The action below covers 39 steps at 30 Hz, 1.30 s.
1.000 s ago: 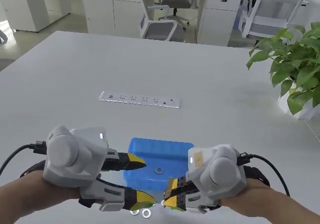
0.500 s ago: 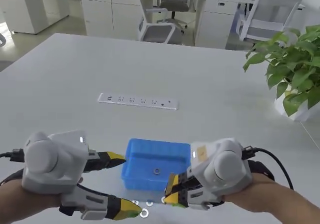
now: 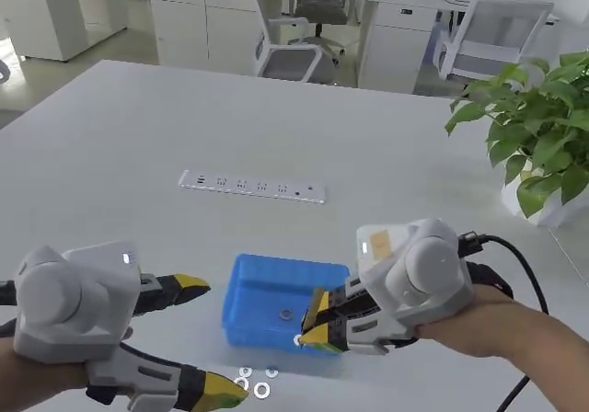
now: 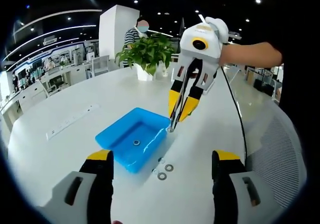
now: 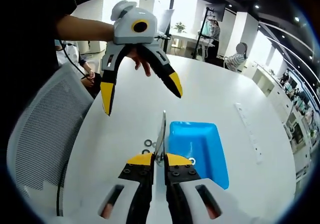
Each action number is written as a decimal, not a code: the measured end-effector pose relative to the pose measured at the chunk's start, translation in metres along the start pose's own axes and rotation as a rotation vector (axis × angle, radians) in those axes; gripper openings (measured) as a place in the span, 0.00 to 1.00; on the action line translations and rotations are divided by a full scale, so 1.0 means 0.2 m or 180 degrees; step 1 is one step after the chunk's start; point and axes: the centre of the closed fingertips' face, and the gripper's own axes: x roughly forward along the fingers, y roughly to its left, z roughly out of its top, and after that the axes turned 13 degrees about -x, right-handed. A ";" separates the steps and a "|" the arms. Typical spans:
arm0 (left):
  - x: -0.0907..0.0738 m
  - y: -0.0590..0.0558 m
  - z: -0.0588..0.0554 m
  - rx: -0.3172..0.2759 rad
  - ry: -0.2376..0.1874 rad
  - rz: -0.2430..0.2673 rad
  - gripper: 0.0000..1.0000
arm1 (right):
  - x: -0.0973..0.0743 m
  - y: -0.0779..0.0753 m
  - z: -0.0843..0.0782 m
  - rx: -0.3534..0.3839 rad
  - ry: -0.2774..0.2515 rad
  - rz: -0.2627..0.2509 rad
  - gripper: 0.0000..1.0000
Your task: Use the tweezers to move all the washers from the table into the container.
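L gripper [image 3: 213,338] cleared container [image 3: 285,267]; 1 washer [image 3: 286,314] inside.

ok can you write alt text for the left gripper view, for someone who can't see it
The right gripper, shut on tweezers, reaches in from above with the tweezer tips by the rim of a blue container holding one washer. Three more washers lie on the white table beside it, past the open jaws of the left gripper.
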 end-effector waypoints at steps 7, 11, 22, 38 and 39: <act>-0.03 0.02 -0.01 -0.0031 -0.0020 0.0035 0.89 | -0.01 -0.07 -0.02 -0.0038 0.0031 -0.0019 0.08; -0.04 -0.01 0.00 -0.0048 -0.0032 0.0016 0.93 | -0.01 -0.11 -0.04 -0.0037 0.0045 -0.0047 0.08; -0.05 -0.06 0.00 -0.0125 -0.0050 -0.0044 0.99 | 0.04 -0.20 -0.14 0.0003 0.0082 -0.0096 0.08; -0.03 -0.03 -0.01 -0.0159 -0.0033 -0.0068 0.99 | 0.13 -0.26 -0.27 0.0061 0.0139 -0.0091 0.08; -0.02 -0.03 -0.01 -0.0164 -0.0034 -0.0068 0.99 | 0.14 -0.26 -0.27 0.0069 0.0139 -0.0086 0.08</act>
